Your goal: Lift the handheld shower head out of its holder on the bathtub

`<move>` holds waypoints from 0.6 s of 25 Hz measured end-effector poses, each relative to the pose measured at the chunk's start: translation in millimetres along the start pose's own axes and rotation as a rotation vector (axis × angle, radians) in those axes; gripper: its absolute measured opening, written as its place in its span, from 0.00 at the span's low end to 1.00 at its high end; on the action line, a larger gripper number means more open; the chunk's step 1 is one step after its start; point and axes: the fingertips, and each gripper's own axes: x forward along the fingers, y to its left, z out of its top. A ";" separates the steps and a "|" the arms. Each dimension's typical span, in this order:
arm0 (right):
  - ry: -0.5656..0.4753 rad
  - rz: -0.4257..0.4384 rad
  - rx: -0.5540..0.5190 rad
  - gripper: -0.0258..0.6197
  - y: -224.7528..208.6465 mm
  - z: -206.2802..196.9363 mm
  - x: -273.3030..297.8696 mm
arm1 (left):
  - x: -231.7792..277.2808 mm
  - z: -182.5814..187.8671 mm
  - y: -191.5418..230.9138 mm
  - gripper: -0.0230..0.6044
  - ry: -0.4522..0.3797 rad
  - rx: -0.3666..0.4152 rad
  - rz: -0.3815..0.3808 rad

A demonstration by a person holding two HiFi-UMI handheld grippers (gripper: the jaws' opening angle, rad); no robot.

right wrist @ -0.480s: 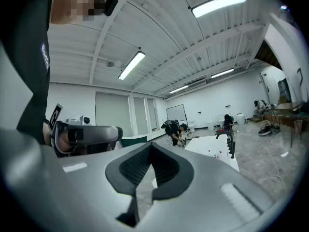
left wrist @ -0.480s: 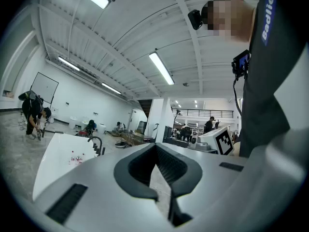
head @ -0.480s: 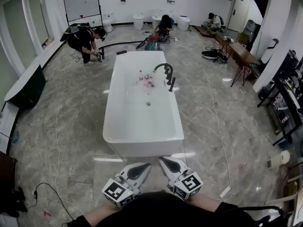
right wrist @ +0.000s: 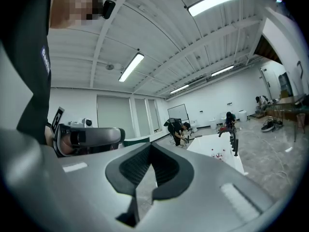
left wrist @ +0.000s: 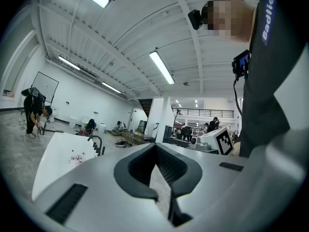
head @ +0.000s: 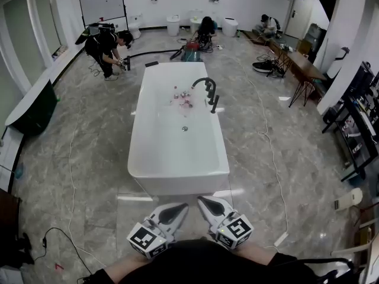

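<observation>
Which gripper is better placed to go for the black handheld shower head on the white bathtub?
Right, marginally. The black handheld shower head stands on the white bathtub's right rim, the right gripper's side. Both it and the left gripper are shut, empty, far off.

Grey marble floor
A white bathtub stands mid-floor; thin cables trail along both sides, and toilets line the far wall.

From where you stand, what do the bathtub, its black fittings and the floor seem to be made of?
Bathtub: glossy white, likely acrylic or ceramic; its rim reflects light. Black fittings: probably matte-coated metal; thin, dark, no glare. Floor: polished grey marble-look tile, veined and mirror-like.
</observation>
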 end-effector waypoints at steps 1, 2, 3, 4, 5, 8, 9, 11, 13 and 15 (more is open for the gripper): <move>-0.004 0.001 0.000 0.03 -1.0 0.4 -0.1 | 1.6 0.0 0.1 0.04 0.002 -0.003 0.001; -0.006 -0.002 -0.001 0.03 -2.5 1.1 -0.4 | 3.3 0.4 0.1 0.04 0.004 -0.005 0.001; -0.007 -0.005 -0.001 0.03 -4.9 2.2 -1.0 | 5.7 1.2 0.0 0.04 0.006 -0.005 0.001; -0.008 -0.009 -0.001 0.03 -8.4 3.5 -2.1 | 9.0 2.1 -0.3 0.04 0.007 -0.003 0.000; -0.011 -0.013 -0.001 0.03 -13.1 5.0 -4.0 | 13.1 3.0 -0.9 0.04 0.006 0.000 0.000; -0.016 -0.023 0.000 0.03 -30.5 8.7 -13.4 | 27.5 4.6 -5.6 0.04 -0.004 0.009 0.008; -0.018 -0.025 0.000 0.03 -37.0 9.3 -16.9 | 32.7 4.1 -7.6 0.04 -0.007 0.009 0.014; -0.018 -0.023 0.000 0.03 -49.0 8.5 -23.0 | 42.1 1.5 -11.0 0.04 -0.009 0.006 0.028; -0.012 -0.017 -0.002 0.03 -59.1 5.7 -26.1 | 49.6 -1.1 -10.8 0.04 -0.013 0.007 0.040; -0.006 -0.015 0.000 0.03 -68.7 5.2 -24.5 | 56.5 -1.4 -5.0 0.04 -0.016 0.010 0.050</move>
